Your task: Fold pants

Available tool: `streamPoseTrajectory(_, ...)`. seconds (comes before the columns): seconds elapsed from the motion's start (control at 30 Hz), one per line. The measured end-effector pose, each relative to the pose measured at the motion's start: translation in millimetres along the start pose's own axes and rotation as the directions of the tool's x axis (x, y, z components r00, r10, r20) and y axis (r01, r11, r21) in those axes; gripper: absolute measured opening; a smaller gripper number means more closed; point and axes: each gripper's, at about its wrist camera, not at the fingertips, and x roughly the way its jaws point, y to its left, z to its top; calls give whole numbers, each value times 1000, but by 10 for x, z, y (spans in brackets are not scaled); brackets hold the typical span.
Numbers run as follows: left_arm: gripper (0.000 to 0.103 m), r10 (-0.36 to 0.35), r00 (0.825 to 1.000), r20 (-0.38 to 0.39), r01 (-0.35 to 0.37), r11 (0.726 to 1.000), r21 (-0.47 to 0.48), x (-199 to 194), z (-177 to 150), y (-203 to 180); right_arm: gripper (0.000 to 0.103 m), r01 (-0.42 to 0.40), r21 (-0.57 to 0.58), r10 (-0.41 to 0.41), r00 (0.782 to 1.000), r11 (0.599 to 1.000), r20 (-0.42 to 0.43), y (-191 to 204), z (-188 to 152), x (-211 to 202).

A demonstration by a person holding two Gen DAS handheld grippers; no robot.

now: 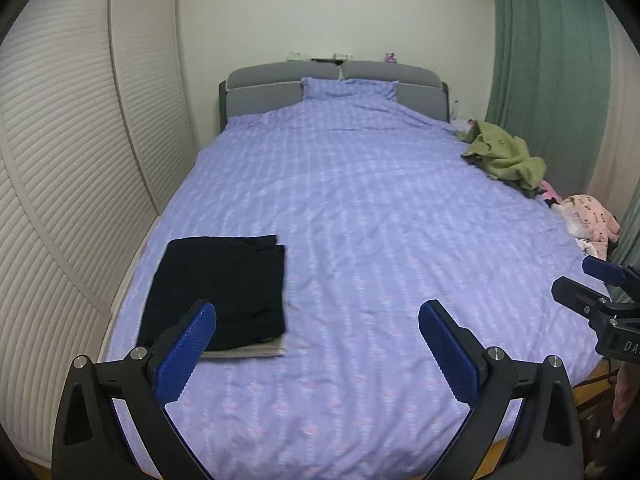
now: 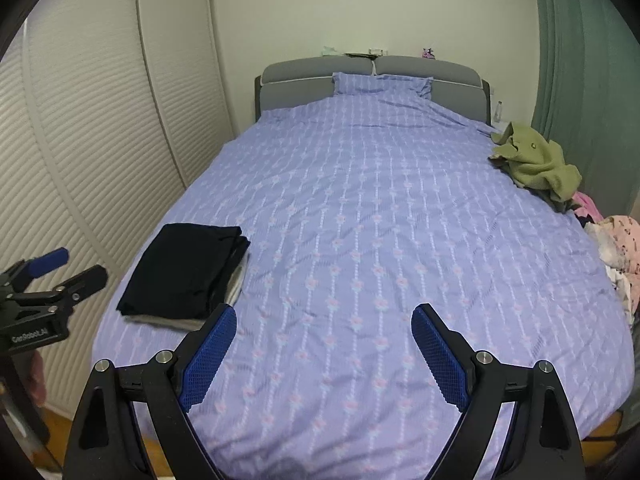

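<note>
Black pants (image 1: 224, 292) (image 2: 188, 272) lie folded in a flat rectangle on a folded grey garment (image 1: 248, 351) (image 2: 236, 284), near the left front corner of the bed. My left gripper (image 1: 316, 344) hangs above the bed's front, open with nothing between its blue pads; its left finger (image 1: 188, 348) overlaps the stack's near edge in the left wrist view. My right gripper (image 2: 324, 344) is open and empty too, to the right of the stack. Each gripper shows at the other view's edge, the right gripper (image 1: 600, 304) and the left gripper (image 2: 52, 280).
The bed (image 1: 360, 208) (image 2: 380, 220) has a lilac patterned cover, a pillow (image 1: 350, 88) and a grey headboard (image 2: 304, 80). A green garment (image 1: 504, 156) (image 2: 536, 160) and pink clothes (image 1: 588, 220) (image 2: 620, 248) pile at its right edge. Slatted wardrobe doors (image 1: 60, 160) stand left, green curtains (image 1: 548, 60) right.
</note>
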Motion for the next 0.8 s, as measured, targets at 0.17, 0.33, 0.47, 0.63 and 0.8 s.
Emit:
streamPoseTrajectory(0.17, 103, 2, 1000, 15, -1, 1000, -17, -262, -173, -515, 93, -10, -5, 10, 1000, 1000, 19, -452, -218, -357)
streamPoseTrajectory(0.33, 103, 14, 999, 35, -13, 1000, -28, -572, -331, -988, 93, -28, 2, 28, 999, 1000, 24, -825, -422, -713)
streamPoseTrajectory(0.47, 103, 2, 999, 35, -1, 1000, -21, -754, -442, -1281, 93, -25, -11, 25, 999, 1000, 41, -1038, -571, -958)
streamPoseTrajectory(0.63, 103, -15, 999, 51, 14, 1000, 24, -981, -497, -1602, 93, -17, 18, 15, 997, 1000, 72, -1264, -692, -1246)
streamPoseTrajectory(0.8, 103, -27, 997, 75, 24, 999, 42, -1153, -502, -1780, 93, -11, 30, 8, 994, 999, 106, -1390, -736, -1433)
